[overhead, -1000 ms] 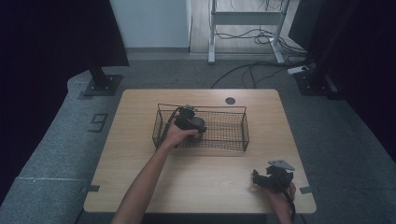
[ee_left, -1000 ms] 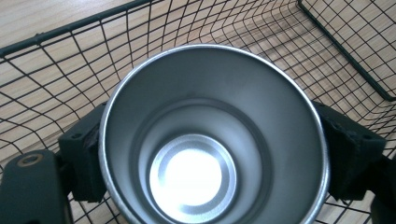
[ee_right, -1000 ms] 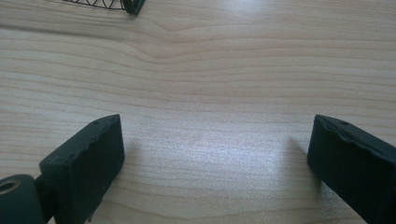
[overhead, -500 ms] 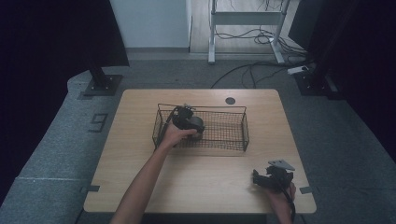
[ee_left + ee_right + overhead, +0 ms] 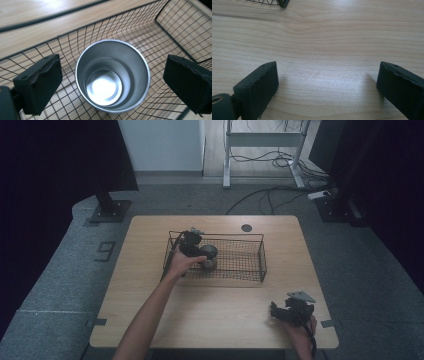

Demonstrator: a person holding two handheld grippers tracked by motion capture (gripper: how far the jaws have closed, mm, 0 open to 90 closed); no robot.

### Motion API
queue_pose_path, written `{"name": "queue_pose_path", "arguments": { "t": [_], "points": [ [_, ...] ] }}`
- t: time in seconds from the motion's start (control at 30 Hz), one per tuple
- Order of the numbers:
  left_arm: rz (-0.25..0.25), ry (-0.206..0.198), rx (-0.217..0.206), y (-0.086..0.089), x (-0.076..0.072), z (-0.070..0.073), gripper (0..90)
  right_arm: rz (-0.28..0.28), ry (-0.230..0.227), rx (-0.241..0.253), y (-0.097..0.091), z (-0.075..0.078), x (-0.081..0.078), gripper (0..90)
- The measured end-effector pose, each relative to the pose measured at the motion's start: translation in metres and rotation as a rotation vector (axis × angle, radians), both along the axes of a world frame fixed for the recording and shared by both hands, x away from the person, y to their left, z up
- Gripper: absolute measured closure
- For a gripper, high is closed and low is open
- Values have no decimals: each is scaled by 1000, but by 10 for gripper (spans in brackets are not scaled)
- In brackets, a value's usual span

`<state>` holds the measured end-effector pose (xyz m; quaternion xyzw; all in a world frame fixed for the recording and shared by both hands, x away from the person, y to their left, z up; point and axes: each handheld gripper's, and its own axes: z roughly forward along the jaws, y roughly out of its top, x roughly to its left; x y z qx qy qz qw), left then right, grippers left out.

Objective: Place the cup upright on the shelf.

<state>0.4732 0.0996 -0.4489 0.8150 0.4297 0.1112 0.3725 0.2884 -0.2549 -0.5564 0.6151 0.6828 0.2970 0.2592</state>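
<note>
A silver metal cup (image 5: 112, 76) stands upright inside the black wire basket (image 5: 175, 32). My left gripper (image 5: 112, 82) hovers over it; its jaws have just been opening, and both pads now stand clear of the cup's rim on either side. In the high view the left gripper (image 5: 192, 245) is over the basket's left part (image 5: 260, 255), with the cup (image 5: 208, 252) just to its right. My right gripper (image 5: 287, 312) rests low over the wooden table (image 5: 225, 305) near the front right corner, open, with bare wood between its jaws (image 5: 327, 82).
The basket's corner (image 5: 283, 3) lies beyond the right gripper. A dark round hole (image 5: 246, 227) marks the table's far edge. Cables and a metal stand (image 5: 265, 150) lie on the floor behind the table. A dark post base (image 5: 107, 210) stands at the left.
The left gripper has let go of the cup and lifted slightly above it; the cup now shows beside it in the basket. The right gripper has stayed in place.
</note>
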Motion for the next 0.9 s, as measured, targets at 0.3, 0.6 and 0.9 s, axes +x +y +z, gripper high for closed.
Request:
{"name": "queue_pose_path", "arguments": {
  "t": [0.3, 0.6, 0.9],
  "points": [
    [-36, -68, -68, 21, -30, 23, 37, 0, 0, 1, 0, 0, 0, 38],
    [-55, -90, -120, 46, -64, 22, 54, 0, 0, 1, 0, 0, 0, 38],
    [-57, -88, -151, 70, -102, -1, 77, -2, 1, 1, 0, 0, 0, 38]
  ]
}}
